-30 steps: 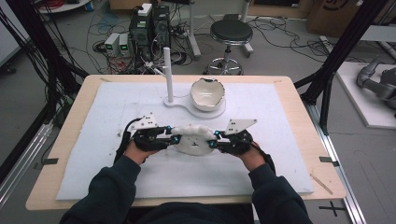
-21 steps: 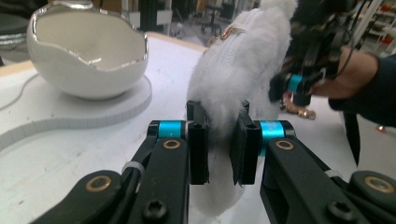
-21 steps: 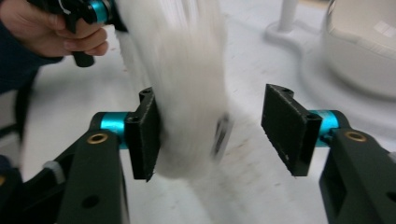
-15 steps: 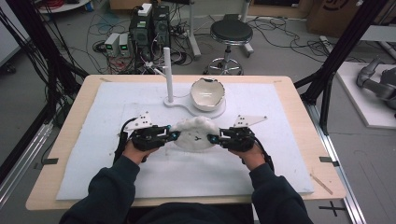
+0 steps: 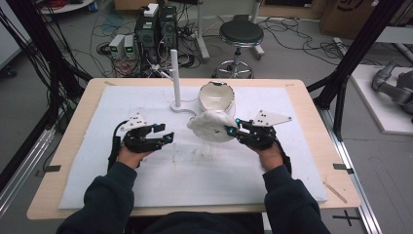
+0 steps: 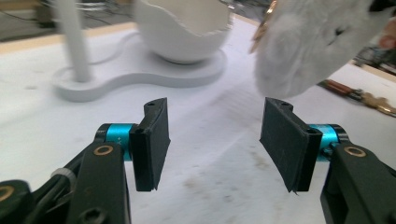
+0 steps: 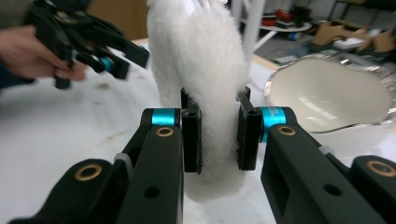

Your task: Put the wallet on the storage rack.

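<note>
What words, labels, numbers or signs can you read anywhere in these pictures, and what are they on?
None can be read.
Brown cardboard box on the floor at the far right: dark print, too blurred and cut off to read.
Grey electronic boxes on the floor behind the table: no legible labels.

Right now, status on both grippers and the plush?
Left gripper just opened, empty. Right gripper shut on white plush, lifted beside eggshell bowl. Nothing in the way.

A stool [image 5: 241, 35] stands beyond the worktop [image 5: 311, 112]. Electronics boxes [image 5: 157, 24] and cables [image 5: 73, 39] crowd the floor [image 5: 302, 44] behind its far-left corner.
</note>
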Demonstrator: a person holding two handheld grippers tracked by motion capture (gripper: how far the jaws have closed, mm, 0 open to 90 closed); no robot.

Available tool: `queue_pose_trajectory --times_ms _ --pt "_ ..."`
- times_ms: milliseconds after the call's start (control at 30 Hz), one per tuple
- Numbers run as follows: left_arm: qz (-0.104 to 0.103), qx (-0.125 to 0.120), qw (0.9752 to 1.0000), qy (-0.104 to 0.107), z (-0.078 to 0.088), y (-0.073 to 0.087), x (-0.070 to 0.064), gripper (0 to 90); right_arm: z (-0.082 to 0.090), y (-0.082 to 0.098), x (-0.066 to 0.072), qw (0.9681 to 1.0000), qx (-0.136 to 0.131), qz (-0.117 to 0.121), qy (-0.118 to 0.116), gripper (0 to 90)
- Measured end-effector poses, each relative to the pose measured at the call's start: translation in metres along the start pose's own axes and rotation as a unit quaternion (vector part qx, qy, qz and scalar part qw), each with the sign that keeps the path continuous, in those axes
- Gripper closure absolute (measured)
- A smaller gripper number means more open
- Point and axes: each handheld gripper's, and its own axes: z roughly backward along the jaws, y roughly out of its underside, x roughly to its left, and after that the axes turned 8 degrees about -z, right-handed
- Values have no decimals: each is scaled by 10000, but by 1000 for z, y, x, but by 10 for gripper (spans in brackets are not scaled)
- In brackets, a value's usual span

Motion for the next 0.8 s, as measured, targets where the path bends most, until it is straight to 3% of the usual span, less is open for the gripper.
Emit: queue_pose_trajectory --times_ms 200,300,433,600,800 --pt "187 -95 9992 -332 13 5 18 337 0 -34 -10 9972 99 585 444 771" --pt "250 -133 9988 -395 13 6 21 329 -3 -58 -17 9925 230 995 678 770" --pt "294 -117 9985 -438 13 7 21 289 -10 -82 -31 9858 405 1246 1054 769" --pt "326 -142 9983 -453 14 7 22 267 -30 -91 -49 9761 789 1420 1442 768" --pt "355 -182 9981 -465 15 7 23 266 -50 -89 -58 9665 1034 1654 1666 768"
